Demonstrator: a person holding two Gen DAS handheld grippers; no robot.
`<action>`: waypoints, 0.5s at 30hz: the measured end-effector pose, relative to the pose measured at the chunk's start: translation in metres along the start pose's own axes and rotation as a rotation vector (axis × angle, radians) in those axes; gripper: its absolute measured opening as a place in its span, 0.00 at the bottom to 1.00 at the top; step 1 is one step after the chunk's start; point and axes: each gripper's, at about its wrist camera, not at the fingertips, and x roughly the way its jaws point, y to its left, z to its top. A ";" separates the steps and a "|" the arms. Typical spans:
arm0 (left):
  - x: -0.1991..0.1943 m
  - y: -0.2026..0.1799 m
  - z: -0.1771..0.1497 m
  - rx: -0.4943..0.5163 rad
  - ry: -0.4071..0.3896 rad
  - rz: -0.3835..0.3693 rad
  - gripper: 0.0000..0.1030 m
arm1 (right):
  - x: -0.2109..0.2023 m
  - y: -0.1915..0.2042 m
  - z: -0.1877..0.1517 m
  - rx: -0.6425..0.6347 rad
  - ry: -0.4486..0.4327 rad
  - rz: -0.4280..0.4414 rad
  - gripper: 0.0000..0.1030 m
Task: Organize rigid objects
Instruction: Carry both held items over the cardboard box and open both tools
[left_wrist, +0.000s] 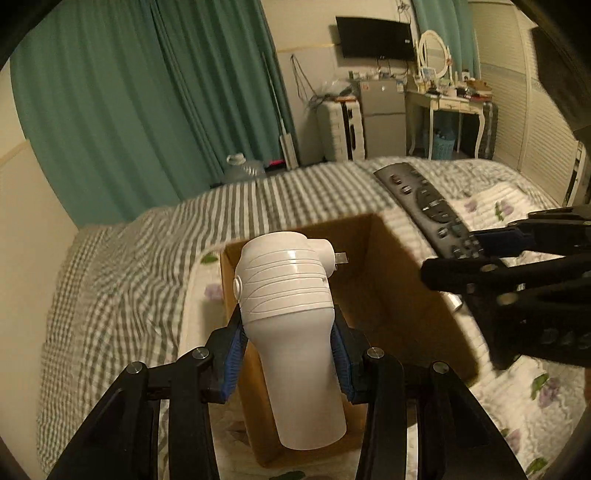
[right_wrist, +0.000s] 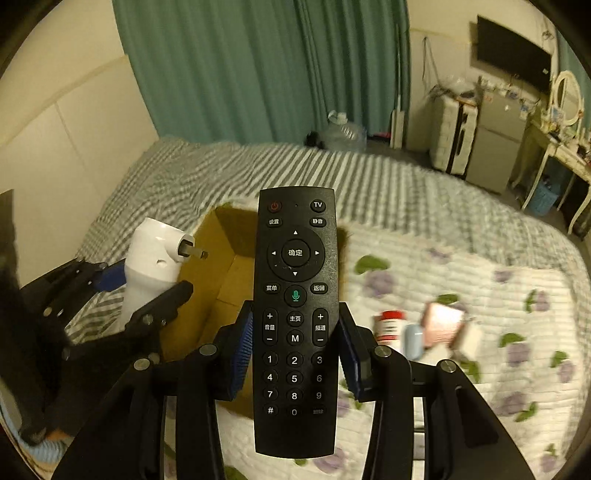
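In the left wrist view, the left gripper (left_wrist: 288, 354) is closed on a white plastic appliance (left_wrist: 291, 314), its blue pads (left_wrist: 233, 354) pressing the smooth lower body on both sides, just below the ribbed upper section. The appliance stands upright between the fingers, and a short metal shaft (left_wrist: 341, 257) sticks out sideways from its top toward the right. Directly ahead of and beneath the held appliance sits an open cardboard box (left_wrist: 391, 295) on the bed (left_wrist: 122, 266), which is covered in grey-and-white checked fabric. To the right of the left gripper, the right gripper (left_wrist: 491, 251) reaches in from the frame edge, clamping a black remote control (left_wrist: 424, 203) that points away over the far right corner of the box. In the right wrist view, the right gripper (right_wrist: 295, 350) grips the remote control (right_wrist: 295, 321) by its long edges at mid-length, buttons facing the camera. To its left, the left gripper (right_wrist: 122, 288) holds the white appliance (right_wrist: 147, 266) beside the cardboard box (right_wrist: 214, 258). To the right of the right gripper, several small items (right_wrist: 424, 328) lie blurred on the floral quilt (right_wrist: 498, 295).
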 end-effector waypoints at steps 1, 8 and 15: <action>0.004 0.001 -0.003 -0.001 0.005 -0.003 0.41 | 0.011 0.002 0.000 0.000 0.015 -0.001 0.40; 0.037 0.002 -0.020 0.014 0.036 -0.029 0.44 | 0.070 0.001 -0.002 0.001 0.085 -0.012 0.40; 0.026 0.000 -0.021 0.011 -0.001 -0.027 0.64 | 0.064 -0.010 0.001 0.040 0.040 0.016 0.72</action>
